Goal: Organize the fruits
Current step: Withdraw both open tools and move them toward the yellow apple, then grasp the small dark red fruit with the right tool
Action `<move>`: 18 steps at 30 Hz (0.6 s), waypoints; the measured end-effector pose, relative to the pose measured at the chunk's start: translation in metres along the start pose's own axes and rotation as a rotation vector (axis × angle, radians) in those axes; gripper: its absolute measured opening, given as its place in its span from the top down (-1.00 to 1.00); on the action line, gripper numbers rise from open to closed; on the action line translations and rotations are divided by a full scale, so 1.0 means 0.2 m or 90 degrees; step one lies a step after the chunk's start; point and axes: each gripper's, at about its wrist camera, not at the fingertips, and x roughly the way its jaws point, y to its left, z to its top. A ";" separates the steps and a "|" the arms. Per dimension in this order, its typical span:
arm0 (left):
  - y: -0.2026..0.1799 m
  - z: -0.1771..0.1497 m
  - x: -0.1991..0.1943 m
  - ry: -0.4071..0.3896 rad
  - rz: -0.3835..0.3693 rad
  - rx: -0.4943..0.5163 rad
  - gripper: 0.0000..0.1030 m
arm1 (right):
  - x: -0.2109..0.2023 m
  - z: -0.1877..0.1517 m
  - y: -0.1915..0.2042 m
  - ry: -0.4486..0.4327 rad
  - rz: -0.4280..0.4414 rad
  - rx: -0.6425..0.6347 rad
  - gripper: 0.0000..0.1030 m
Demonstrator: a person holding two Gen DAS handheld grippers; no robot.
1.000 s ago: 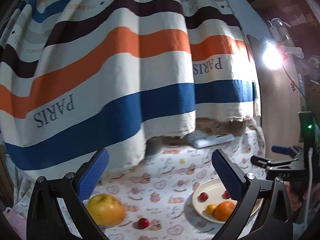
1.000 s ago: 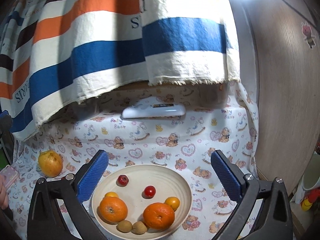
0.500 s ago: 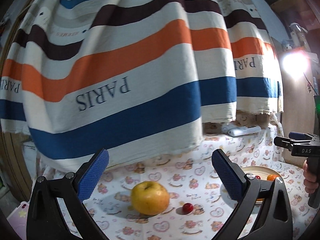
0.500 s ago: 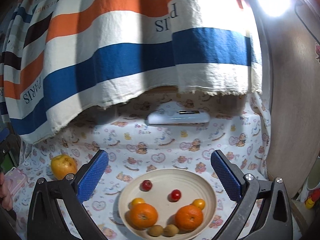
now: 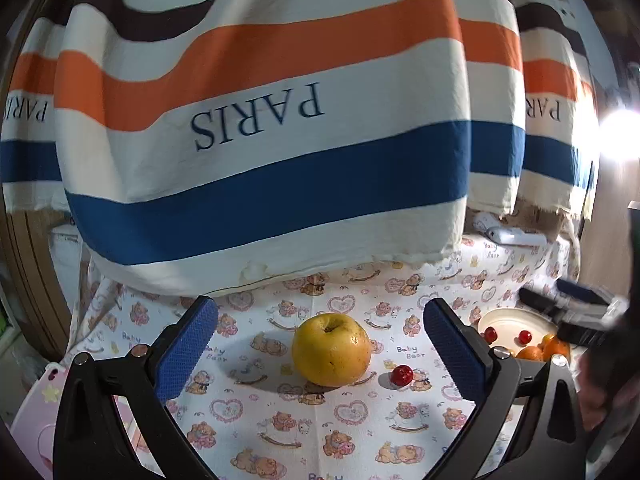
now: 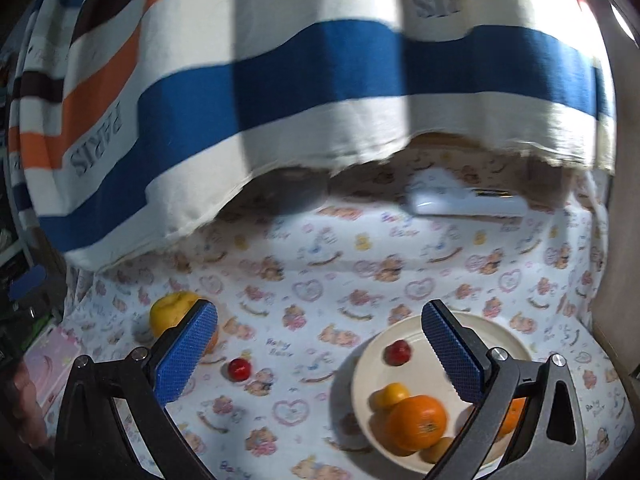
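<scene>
A large yellow apple (image 5: 331,349) rests on the teddy-print cloth (image 5: 280,432), centred just ahead of my open left gripper (image 5: 320,340), whose blue pads hold nothing. A small red fruit (image 5: 402,375) lies right of the apple. At the right sits the cream plate (image 5: 508,320) with small red fruits and oranges. In the right wrist view my right gripper (image 6: 319,346) is open and empty above the cloth. Its right finger overlaps the plate (image 6: 372,360), which holds an orange (image 6: 418,422), a small yellow fruit (image 6: 391,395) and a red fruit (image 6: 398,353). The apple (image 6: 170,312) and loose red fruit (image 6: 239,369) lie left.
A striped "PARIS" blanket (image 5: 260,120) hangs over the back of the table. A white remote-like device (image 6: 468,204) lies at the far edge. A pink object (image 5: 36,432) sits at the left edge. A wooden wall (image 6: 624,200) and a bright lamp (image 5: 620,136) stand on the right.
My left gripper has swung left and closer, bringing the apple to the middle between its fingers. My right gripper has shifted left, so the plate now sits right of centre.
</scene>
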 end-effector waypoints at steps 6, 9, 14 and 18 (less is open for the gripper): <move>0.07 0.01 0.04 0.027 0.001 -0.018 -0.98 | 0.11 0.00 0.22 0.024 0.025 -0.051 -0.99; 0.11 0.00 0.09 0.051 0.004 -0.024 -0.98 | 0.16 0.02 0.30 0.029 0.033 -0.055 -0.99; 0.15 -0.04 0.19 0.090 0.023 -0.015 -0.98 | 0.27 0.01 0.35 0.065 0.061 -0.020 -0.99; 0.19 -0.07 0.26 0.127 0.016 -0.033 -0.98 | 0.38 -0.06 0.32 0.099 0.055 -0.013 -0.89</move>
